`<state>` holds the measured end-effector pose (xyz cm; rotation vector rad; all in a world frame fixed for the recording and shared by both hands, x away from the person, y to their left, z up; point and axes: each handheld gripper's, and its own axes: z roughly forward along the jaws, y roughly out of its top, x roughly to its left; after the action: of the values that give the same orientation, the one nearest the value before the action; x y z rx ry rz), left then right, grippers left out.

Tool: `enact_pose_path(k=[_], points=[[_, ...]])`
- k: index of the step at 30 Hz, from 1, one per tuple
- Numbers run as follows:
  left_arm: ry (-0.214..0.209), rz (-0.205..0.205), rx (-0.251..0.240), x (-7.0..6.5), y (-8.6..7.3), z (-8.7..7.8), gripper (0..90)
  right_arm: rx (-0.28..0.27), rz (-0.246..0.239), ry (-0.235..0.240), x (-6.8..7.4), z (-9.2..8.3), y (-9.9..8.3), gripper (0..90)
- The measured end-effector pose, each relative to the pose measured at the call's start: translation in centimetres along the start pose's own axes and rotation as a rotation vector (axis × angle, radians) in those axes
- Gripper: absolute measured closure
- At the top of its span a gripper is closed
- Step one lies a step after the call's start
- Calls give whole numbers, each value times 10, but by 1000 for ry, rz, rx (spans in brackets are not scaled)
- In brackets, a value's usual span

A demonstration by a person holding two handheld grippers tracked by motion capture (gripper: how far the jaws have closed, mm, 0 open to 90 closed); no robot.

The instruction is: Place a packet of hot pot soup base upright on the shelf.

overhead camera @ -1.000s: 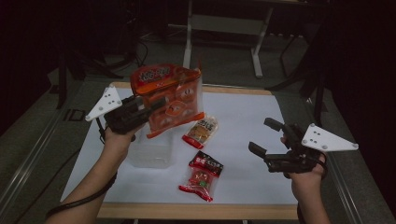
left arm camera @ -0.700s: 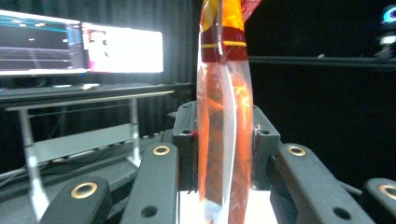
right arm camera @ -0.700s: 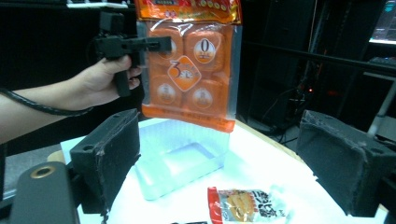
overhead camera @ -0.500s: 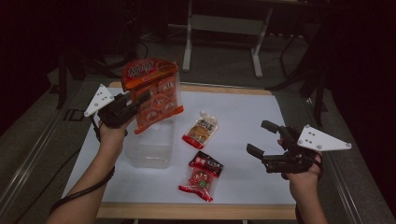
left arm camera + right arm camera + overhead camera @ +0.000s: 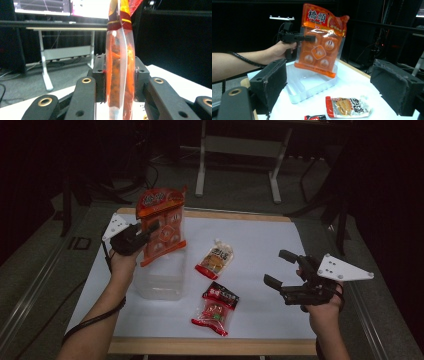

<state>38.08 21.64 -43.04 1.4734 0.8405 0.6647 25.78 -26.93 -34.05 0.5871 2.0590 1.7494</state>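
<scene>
Left gripper [image 5: 142, 234] clamps the orange snack bag [image 5: 161, 226], hanging long-axis upright directly above the clear plastic bin [image 5: 159, 281]; right gripper [image 5: 284, 270] waits open, well apart.

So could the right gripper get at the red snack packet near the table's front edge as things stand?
Probably yes. The right gripper hangs open beside the red snack packet, with bare table between them, and the left gripper is off holding the orange bag.
</scene>
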Motion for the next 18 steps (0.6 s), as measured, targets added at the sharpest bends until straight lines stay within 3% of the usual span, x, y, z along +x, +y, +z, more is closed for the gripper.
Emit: enact_pose_path(k=[4, 10, 13, 14, 18], points=[[-8, -4, 12, 3, -5, 4, 714, 5, 2, -2, -1, 0, 0, 136], [-16, -5, 77, 5, -16, 14, 714, 8, 5, -1, -1, 0, -1, 136], [-21, -5, 71, 7, -18, 14, 713, 8, 11, 0, -2, -1, -1, 137], [-28, -30, 63, 9, -19, 13, 713, 9, 11, -1, -3, -1, -2, 137], [-38, -3, 79, 11, -21, 12, 712, 10, 13, 2, -2, -1, -2, 137]])
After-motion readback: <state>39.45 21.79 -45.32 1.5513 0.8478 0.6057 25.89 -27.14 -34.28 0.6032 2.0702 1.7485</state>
